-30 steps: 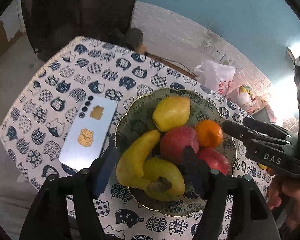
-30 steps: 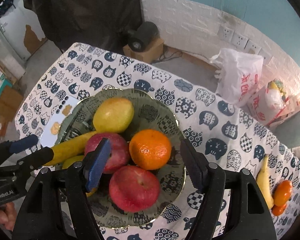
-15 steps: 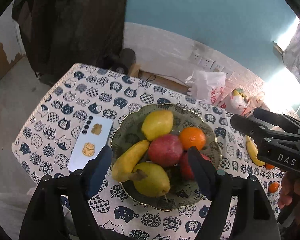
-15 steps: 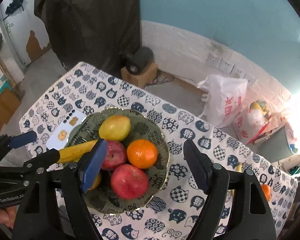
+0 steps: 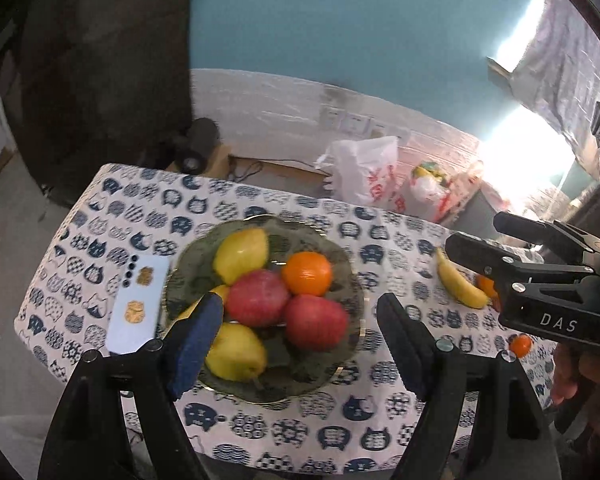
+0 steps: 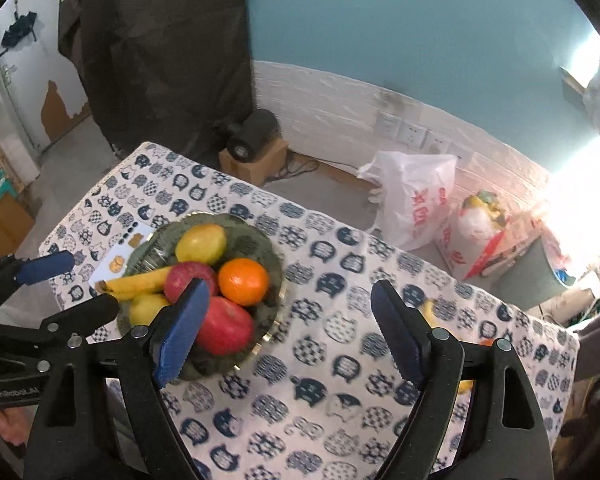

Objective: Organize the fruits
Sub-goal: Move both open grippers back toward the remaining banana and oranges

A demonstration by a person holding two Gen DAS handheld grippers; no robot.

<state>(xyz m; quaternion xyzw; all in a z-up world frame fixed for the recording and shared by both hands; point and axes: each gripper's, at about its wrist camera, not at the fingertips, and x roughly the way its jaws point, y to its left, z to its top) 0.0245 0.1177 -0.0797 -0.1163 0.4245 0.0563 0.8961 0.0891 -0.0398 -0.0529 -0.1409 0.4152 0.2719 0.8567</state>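
A green patterned bowl (image 5: 342,268) (image 6: 270,254) on the cat-print tablecloth holds two yellow pears (image 5: 242,256), two red apples (image 5: 316,322), an orange (image 5: 307,273) (image 6: 243,281) and a banana (image 6: 138,282). A loose banana (image 5: 458,284) and small oranges (image 5: 520,345) lie on the cloth to the right. My left gripper (image 5: 300,340) is open and empty, raised above the bowl's near side. My right gripper (image 6: 288,328) is open and empty, raised above the cloth just right of the bowl.
A phone (image 5: 138,308) with a light blue back lies left of the bowl. Beyond the table's far edge stand plastic bags (image 6: 416,204), a cardboard box with a dark cylinder (image 6: 254,140) and a white brick wall with sockets.
Both grippers have pulled up and back from the bowl, so the bowl looks smaller and more of the table and room shows. Both stay open and empty.
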